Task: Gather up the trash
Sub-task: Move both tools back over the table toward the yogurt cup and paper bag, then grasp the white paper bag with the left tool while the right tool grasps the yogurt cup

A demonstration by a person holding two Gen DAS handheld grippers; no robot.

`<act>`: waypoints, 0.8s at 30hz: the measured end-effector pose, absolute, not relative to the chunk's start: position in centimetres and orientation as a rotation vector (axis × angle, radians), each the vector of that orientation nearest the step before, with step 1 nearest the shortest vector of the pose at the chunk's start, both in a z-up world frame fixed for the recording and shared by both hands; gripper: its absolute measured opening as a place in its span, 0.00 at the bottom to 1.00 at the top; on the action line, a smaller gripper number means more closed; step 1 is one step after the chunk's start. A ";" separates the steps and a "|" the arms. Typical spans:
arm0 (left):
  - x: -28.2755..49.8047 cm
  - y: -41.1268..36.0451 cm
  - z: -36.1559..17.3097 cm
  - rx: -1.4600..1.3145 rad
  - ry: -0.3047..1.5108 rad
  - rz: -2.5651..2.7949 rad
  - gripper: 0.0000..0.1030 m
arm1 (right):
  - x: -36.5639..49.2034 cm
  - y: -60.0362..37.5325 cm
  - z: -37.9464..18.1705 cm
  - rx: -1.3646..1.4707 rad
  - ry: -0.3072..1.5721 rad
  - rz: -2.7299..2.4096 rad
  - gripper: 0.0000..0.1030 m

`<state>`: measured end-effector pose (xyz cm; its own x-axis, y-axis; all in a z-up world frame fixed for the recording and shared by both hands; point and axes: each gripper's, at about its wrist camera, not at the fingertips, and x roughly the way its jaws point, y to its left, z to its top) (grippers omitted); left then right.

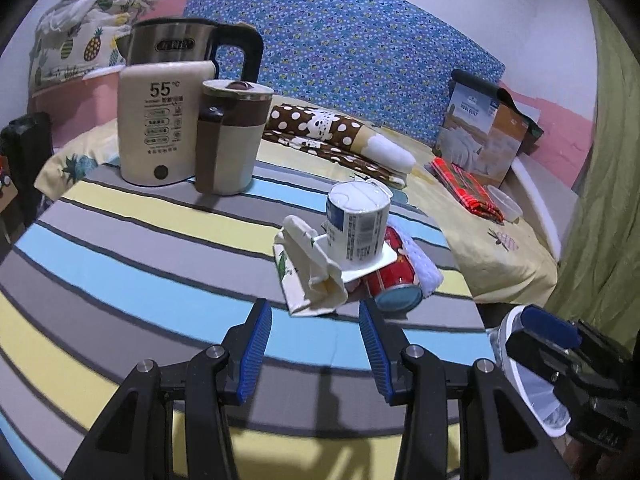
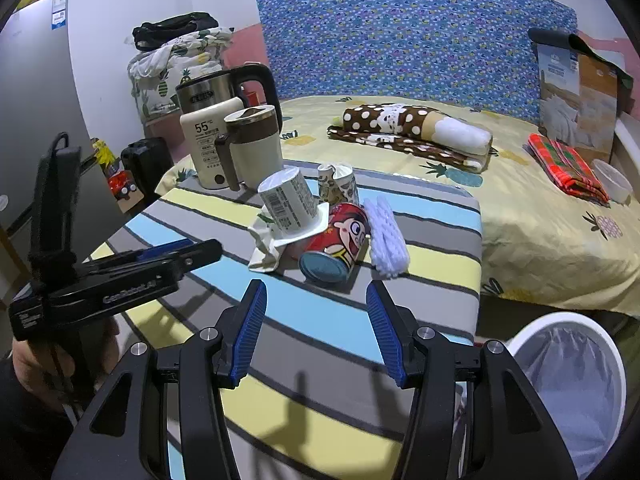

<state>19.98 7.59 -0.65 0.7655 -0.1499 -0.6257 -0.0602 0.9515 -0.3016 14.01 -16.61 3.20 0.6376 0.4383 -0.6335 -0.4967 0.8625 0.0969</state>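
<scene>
A bedroom: a table under a striped cloth of grey, yellow and pale blue [image 2: 280,320] stands against a bed with a yellow pineapple-print sheet [image 2: 540,220] and a blue dotted headboard [image 2: 400,32]. At the table's far left corner stand a cream kettle marked 55 [image 1: 154,128], a steel kettle with a black handle [image 1: 176,42] behind it, and a cream and brown lidded jug [image 1: 228,140].

The trash lies in a heap near the table's right edge: an upturned white yoghurt cup with a printed label [image 1: 358,226] resting on a red cartoon-printed can lying on its side [image 2: 340,242], crumpled white paper [image 1: 316,272] to its left, and a white knitted strip [image 2: 386,236] touching the can's right side. Only the right wrist view shows a small crushed printed paper cup [image 2: 338,182] behind the heap.

The left gripper [image 1: 316,320] hangs released just short of the paper, nothing between its blue pads. The right gripper [image 2: 316,296] is likewise spread and empty, just before the can. The right view also shows most of the white bin with a clear liner [image 2: 576,380] below the table's near right corner; the left view catches only its rim.
</scene>
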 end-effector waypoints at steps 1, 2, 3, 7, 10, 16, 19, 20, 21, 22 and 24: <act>20.4 7.7 -0.8 -0.322 0.703 -0.049 0.44 | 14.2 -16.5 3.2 -0.091 0.698 0.536 0.52; 20.8 7.8 -1.0 -0.333 0.708 -0.048 0.44 | 14.3 -16.5 3.2 -0.093 0.698 0.536 0.52; 21.2 7.8 -1.2 -0.341 0.711 -0.048 0.44 | 14.4 -16.5 3.1 -0.093 0.698 0.536 0.52; 23.0 8.0 -2.1 -0.376 0.725 -0.045 0.44 | 15.0 -16.7 2.8 -0.086 0.708 0.532 0.52; 24.0 8.1 -2.3 -0.397 0.724 -0.045 0.44 | 15.4 -16.8 2.7 -0.080 0.711 0.530 0.52; 25.4 8.1 -2.8 -0.395 0.718 -0.046 0.44 | 16.0 -16.6 2.7 -0.082 0.708 0.533 0.52; 26.2 8.2 -3.4 -0.408 0.735 -0.051 0.35 | 16.1 -16.6 2.6 -0.081 0.710 0.533 0.52; 26.4 8.2 -3.5 -0.408 0.745 -0.061 0.26 | 16.2 -16.6 2.6 -0.080 0.711 0.532 0.52; 26.5 8.2 -3.6 -0.407 0.747 -0.066 0.22 | 16.3 -16.5 2.6 -0.081 0.713 0.533 0.52; 26.4 8.2 -3.7 -0.402 0.749 -0.072 0.16 | 16.4 -16.4 2.6 -0.082 0.715 0.533 0.52; 26.2 8.2 -3.5 -0.389 0.745 -0.078 0.11 | 16.5 -16.2 2.6 -0.086 0.715 0.538 0.52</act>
